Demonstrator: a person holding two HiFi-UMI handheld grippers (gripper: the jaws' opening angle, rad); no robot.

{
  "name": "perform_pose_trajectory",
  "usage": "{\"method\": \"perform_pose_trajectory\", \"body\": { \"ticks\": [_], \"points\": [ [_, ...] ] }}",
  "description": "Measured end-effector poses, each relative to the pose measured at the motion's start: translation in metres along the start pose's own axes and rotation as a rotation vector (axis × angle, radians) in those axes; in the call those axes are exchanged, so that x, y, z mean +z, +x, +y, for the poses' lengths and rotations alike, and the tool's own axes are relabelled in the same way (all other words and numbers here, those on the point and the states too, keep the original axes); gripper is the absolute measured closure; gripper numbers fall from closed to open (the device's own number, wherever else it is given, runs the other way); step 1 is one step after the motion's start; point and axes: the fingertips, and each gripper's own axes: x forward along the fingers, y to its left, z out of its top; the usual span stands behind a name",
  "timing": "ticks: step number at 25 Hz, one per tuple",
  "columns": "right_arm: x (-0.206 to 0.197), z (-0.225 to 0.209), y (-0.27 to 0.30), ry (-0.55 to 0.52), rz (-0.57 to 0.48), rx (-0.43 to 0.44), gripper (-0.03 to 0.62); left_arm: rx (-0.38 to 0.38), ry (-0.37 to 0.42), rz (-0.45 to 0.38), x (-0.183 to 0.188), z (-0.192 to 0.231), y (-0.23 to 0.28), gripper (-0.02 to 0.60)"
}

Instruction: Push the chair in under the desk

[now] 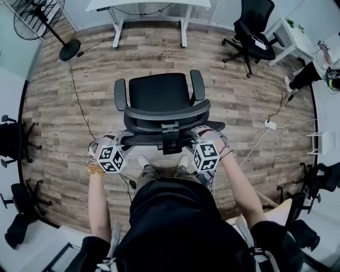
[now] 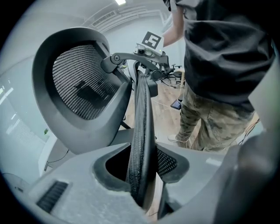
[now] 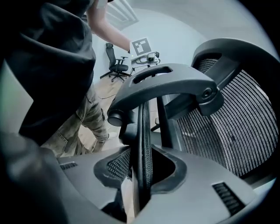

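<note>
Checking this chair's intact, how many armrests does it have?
2: one armrest left of the seat, the other armrest right of it. None looks hidden.

Black shirt (image 1: 175, 212), camouflage trousers (image 2: 210, 122), white shoes (image 1: 143, 160), beaded bracelet (image 1: 96, 169); marker cubes (image 1: 111, 158) on left tool (image 2: 142, 168), right tool (image 3: 142, 168).

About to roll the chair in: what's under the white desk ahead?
Under the white desk two white legs and wood floor show; its top covers whatever lies directly beneath.
</note>
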Motion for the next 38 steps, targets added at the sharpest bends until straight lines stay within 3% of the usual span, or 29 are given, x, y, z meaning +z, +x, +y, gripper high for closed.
{"method": "perform_pose_trajectory", "body": {
  "ticks": [5, 11, 23, 32, 38],
  "points": [
    [0.01, 0.0, 0.008, 0.027, 0.005, 0.006, 0.48, -0.008, 0.008, 0.002, -0.012, 0.004, -0.002, 0.426],
    [0.061, -0.013, 0.037, 0.064, 0.034, 0.0, 0.48, -0.009, 0.057, -0.039, -0.065, 0.018, -0.029, 0.429],
    [0.087, -0.031, 0.059, 0.108, 0.054, -0.03, 0.479, -0.037, 0.092, -0.043, -0.098, 0.04, -0.037, 0.431],
    [0.101, -0.052, 0.072, 0.121, 0.05, -0.028, 0.479, 0.004, 0.159, -0.081, -0.114, 0.06, -0.046, 0.445],
    [0.112, -0.073, 0.082, 0.108, 0.045, -0.025, 0.479, -0.006, 0.14, -0.074, -0.13, 0.075, -0.052, 0.446]
  ]
}}
